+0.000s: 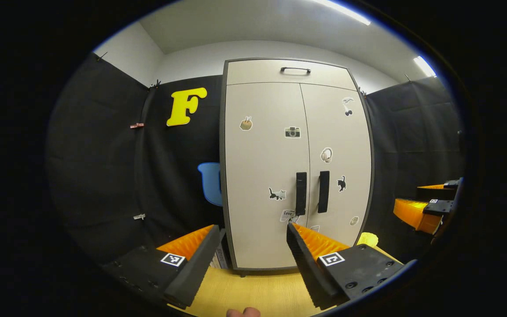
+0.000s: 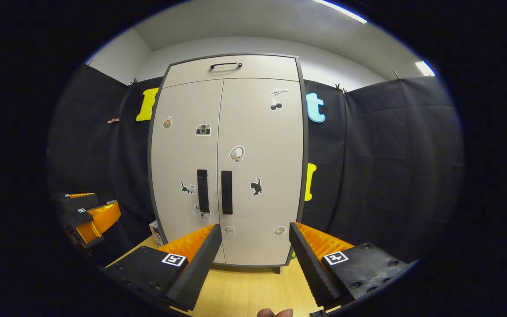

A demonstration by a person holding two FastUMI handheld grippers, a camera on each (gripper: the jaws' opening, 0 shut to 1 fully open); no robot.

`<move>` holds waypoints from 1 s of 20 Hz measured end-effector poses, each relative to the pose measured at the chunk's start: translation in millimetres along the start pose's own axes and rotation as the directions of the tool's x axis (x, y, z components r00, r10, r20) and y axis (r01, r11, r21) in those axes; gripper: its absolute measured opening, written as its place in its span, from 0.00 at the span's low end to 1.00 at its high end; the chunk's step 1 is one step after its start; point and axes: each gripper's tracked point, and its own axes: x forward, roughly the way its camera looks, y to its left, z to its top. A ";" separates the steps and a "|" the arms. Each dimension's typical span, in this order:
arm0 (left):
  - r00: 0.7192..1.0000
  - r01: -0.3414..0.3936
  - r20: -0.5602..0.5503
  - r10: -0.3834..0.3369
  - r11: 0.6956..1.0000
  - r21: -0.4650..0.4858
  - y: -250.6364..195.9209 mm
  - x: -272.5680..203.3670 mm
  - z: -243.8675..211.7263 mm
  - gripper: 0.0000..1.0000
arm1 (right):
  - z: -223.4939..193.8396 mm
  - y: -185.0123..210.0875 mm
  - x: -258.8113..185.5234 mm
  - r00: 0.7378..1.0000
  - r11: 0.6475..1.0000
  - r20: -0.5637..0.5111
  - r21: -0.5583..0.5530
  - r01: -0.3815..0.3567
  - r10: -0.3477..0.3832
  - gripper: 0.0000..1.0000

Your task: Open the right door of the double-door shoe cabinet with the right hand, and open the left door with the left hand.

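Shoe cabinet (image 2: 258,132): standing shut on the wooden floor (image 2: 253,286), facing both grippers, well apart from them.
Risk, doors: the two black handles, right door handle (image 2: 226,192) and left door handle (image 1: 301,193), are sitting just beside each other; a finger aimed loosely is likely catching the wrong one.
Risk, swing: the left gripper (image 1: 249,248) and right gripper (image 2: 253,246) are both gaping open, holding nothing, possibly crowding each other at the centre seam.
Surroundings: stickers dotting the doors; top drawer handle (image 2: 225,65) sitting unused above.
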 end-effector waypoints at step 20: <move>0.999 -0.022 -0.027 0.022 1.000 -0.001 39.9 10.8 -22.0 0.95 | 17.8 70.2 148.1 0.996 0.998 0.055 0.009 -0.069 0.068 0.97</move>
